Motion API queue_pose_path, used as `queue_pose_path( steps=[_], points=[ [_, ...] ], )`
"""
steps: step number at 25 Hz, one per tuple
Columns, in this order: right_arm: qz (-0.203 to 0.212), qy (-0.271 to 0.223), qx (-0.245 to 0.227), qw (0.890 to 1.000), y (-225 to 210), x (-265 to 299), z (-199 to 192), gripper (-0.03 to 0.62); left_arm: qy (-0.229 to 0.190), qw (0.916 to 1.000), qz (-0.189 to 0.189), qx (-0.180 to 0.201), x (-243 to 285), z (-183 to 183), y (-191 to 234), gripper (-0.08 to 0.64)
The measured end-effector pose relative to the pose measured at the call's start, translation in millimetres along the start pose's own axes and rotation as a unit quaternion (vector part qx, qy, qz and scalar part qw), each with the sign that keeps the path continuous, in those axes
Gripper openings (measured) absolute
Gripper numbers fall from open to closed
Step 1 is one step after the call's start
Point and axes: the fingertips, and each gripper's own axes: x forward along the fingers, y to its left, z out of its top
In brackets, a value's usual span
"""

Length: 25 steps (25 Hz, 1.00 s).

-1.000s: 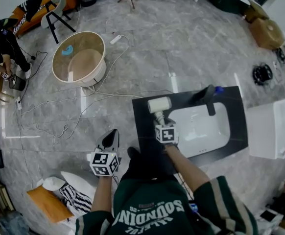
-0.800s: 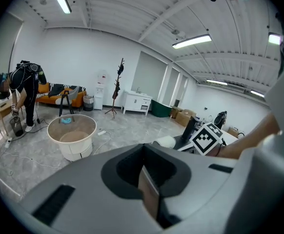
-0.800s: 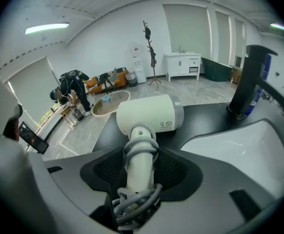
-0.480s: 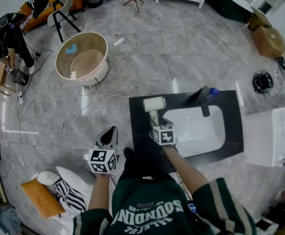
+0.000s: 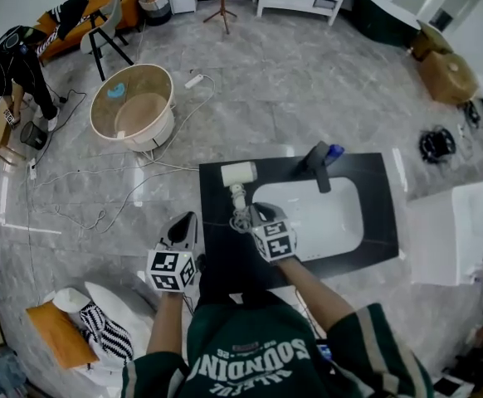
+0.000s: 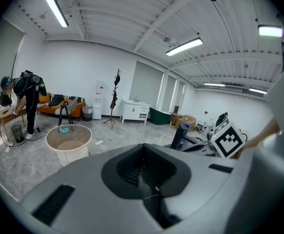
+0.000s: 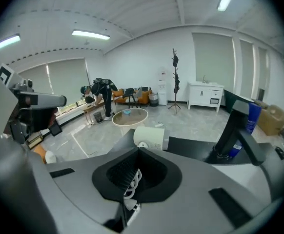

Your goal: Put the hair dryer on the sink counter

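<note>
In the head view, the hair dryer (image 5: 240, 175) is lying on the left part of the black sink counter (image 5: 378, 206). Its pale barrel is pointing across the surface and its handle is running back toward the person. The right gripper (image 5: 248, 217) is sitting at the handle's far end, where the cord is looping. The left gripper (image 5: 187, 225) is hanging low beside the counter's left edge, well apart from the dryer. The faucet (image 5: 318, 162) is standing behind the basin (image 5: 308, 218).

In the left gripper view, the left gripper (image 6: 144, 177) is showing its jaws pressed together with nothing between them. It is facing out over the floor toward a round tub (image 6: 69, 140).

In the right gripper view, the right gripper (image 7: 130, 189) is clamping its jaws on the white ribbed cord end of the handle. The barrel of the hair dryer (image 7: 152, 138) is resting just beyond, on the dark surface (image 7: 191, 147).

The dryer is likely a light, hard plastic shell, smooth and somewhat slippery, with most of its weight in the barrel. The ribbed end probably flexes, so a hold there would be letting the barrel swing. The stiff middle of the handle looks like the surer place to grip, and the trailing cord could be tugging on it.
</note>
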Motion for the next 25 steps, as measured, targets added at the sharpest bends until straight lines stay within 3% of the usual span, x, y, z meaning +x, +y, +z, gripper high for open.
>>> queue_pose_path(
  steps=[7, 17, 25],
  points=[
    [0.028, -0.075, -0.027, 0.996, -6.4, -56.0, 27.4, 0.002, -0.019, 0.9998, 0.005, 0.008, -3.9, 7.0, -41.1, 0.002],
    [0.037, -0.185, -0.033, 0.981, -27.8, -133.2, 57.7, 0.0, -0.042, 0.9986, 0.003, 0.032, -8.1, 22.5, -90.3, 0.002],
    [0.037, -0.205, -0.036, 0.977, -38.7, -156.1, 50.4, 0.0, -0.052, 0.9978, 0.005, 0.04, -15.4, 23.9, -109.6, 0.002]
  ],
)
